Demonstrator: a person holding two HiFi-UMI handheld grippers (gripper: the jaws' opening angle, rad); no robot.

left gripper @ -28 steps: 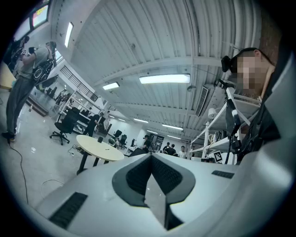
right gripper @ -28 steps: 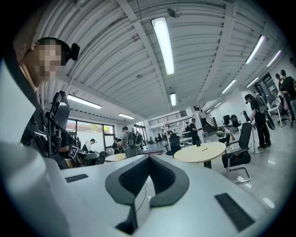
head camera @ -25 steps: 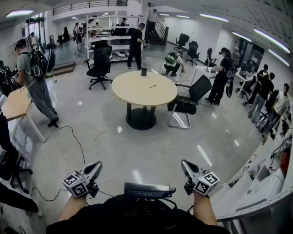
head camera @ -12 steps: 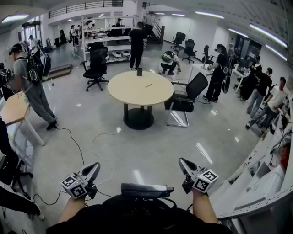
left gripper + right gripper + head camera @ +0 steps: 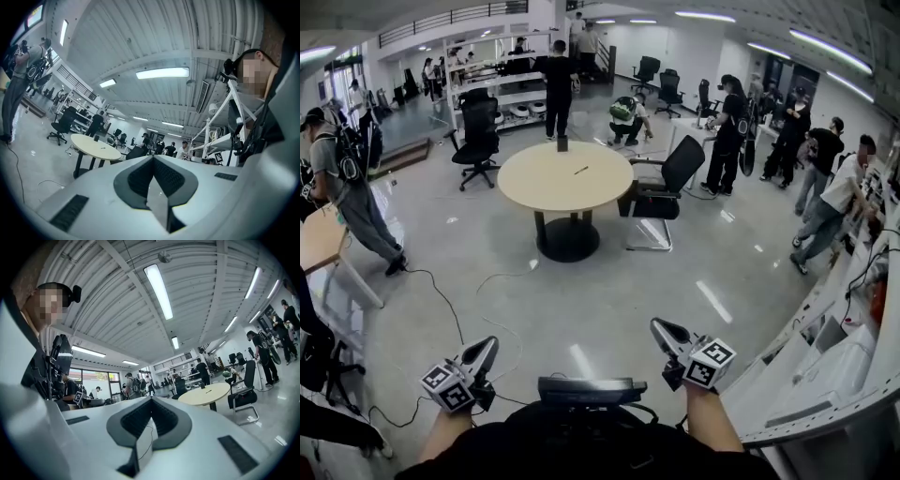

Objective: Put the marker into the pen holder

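Head view shows the marker (image 5: 581, 170) lying toward the far edge of the round table (image 5: 546, 192), near the pen holder (image 5: 562, 143) and well apart from me. My left gripper (image 5: 481, 349) and right gripper (image 5: 662, 330) are pressed closed on nothing. The marker looks light, stiff and smooth, so I'd pinch its barrel mid-length.

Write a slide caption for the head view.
Shut and empty, the left gripper and right gripper hang low, facing the far round table bearing the marker and pen holder.
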